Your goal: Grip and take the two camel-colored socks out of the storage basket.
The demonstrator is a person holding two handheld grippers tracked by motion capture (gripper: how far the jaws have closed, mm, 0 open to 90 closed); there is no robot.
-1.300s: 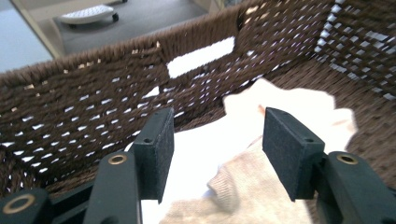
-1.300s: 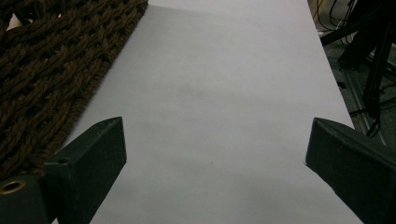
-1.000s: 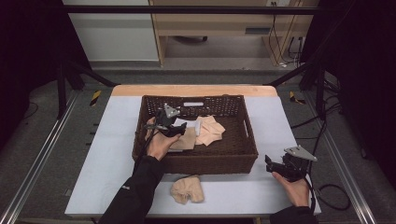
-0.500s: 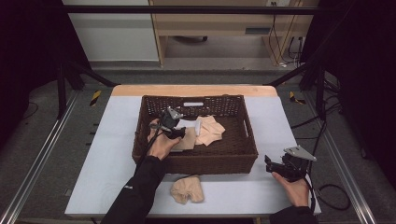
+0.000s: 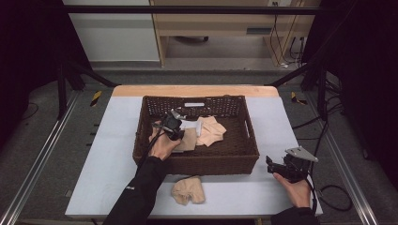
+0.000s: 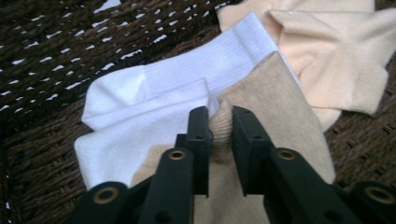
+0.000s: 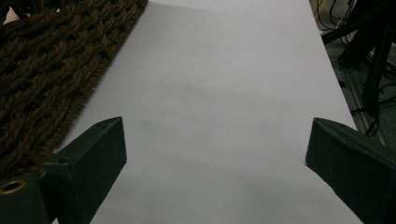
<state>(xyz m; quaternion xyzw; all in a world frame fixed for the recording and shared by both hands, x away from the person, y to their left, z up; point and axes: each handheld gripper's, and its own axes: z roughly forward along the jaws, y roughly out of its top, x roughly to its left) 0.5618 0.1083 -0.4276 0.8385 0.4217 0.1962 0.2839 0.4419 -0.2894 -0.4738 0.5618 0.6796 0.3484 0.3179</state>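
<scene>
Now the left claw (image 6: pixel 220 122) has just closed, pinching the tan sock (image 6: pixel 275 93).

left claw (image 6: pixel 219 135): two black flat-faced jaws on black link arms, brass-ringed pivot holes at the joints. right claw (image 7: pixel 215 158): same black jaws, one brass ring visible. grey three-cornered plate on top of right unit; black cable trails behind. left arm in a black long sleeve with small white cuff mark.
</scene>
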